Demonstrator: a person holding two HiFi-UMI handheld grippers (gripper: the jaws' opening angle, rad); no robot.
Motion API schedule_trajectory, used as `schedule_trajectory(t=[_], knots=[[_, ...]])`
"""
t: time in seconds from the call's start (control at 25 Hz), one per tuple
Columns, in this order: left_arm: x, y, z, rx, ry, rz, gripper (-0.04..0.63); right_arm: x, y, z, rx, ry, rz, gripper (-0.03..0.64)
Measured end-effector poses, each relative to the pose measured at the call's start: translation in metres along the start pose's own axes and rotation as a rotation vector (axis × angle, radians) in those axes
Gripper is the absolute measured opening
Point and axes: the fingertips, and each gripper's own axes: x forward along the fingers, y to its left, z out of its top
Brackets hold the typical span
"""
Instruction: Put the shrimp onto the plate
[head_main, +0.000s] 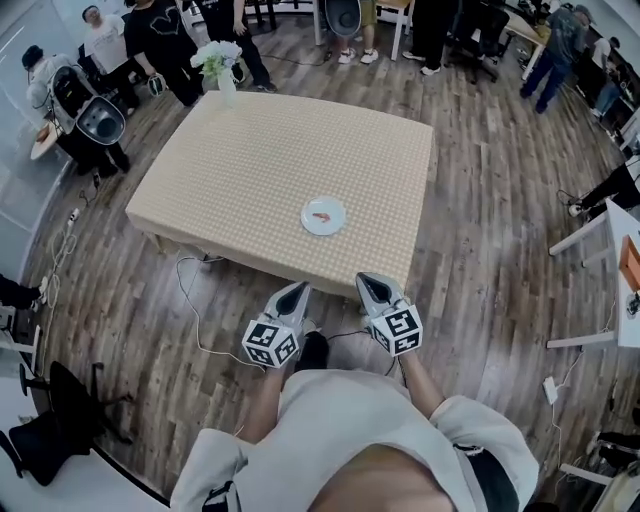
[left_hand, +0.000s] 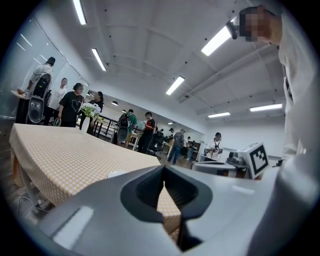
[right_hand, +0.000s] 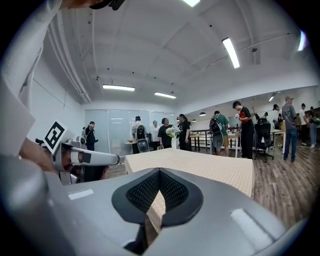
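Note:
A small pink shrimp (head_main: 321, 215) lies on a white plate (head_main: 335, 224) near the front edge of the checkered table (head_main: 260, 150). Both grippers hang in front of the table, below its front edge and close to the person's body. The left gripper (head_main: 297, 291) has its jaws shut with nothing between them, and so does the right gripper (head_main: 371, 282). In the left gripper view the jaws (left_hand: 164, 174) meet above the tabletop, with the plate (left_hand: 117, 173) a thin white sliver beyond. The right gripper view shows the closed jaws (right_hand: 159, 174) pointing over the table's corner.
A vase of white flowers (head_main: 219, 62) stands at the table's far left corner. Several people stand beyond the table. A cable (head_main: 190, 305) runs over the wooden floor at the front left. A white side table (head_main: 622, 262) is at the right and a black chair (head_main: 55, 420) at the lower left.

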Motion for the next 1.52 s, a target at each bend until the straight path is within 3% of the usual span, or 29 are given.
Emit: schedule_trajectory(t=[0.52,1.0,1.52], knots=[[-0.052,-0.081,-0.028,0.036,-0.001,-0.011,0.009,-0.092,0.044,-0.019,-0.027,-0.020,0.022,-0.003],[-0.066,-0.098,-0.039,0.042,-0.013,0.005,0.009,-0.102,0.062,-0.017,-0.051,-0.044,0.058,-0.003],[-0.057,-0.107,-0.043,0.039,-0.002,-0.017,0.009,-0.109,0.055,-0.024,-0.046,-0.029,0.041,-0.003]])
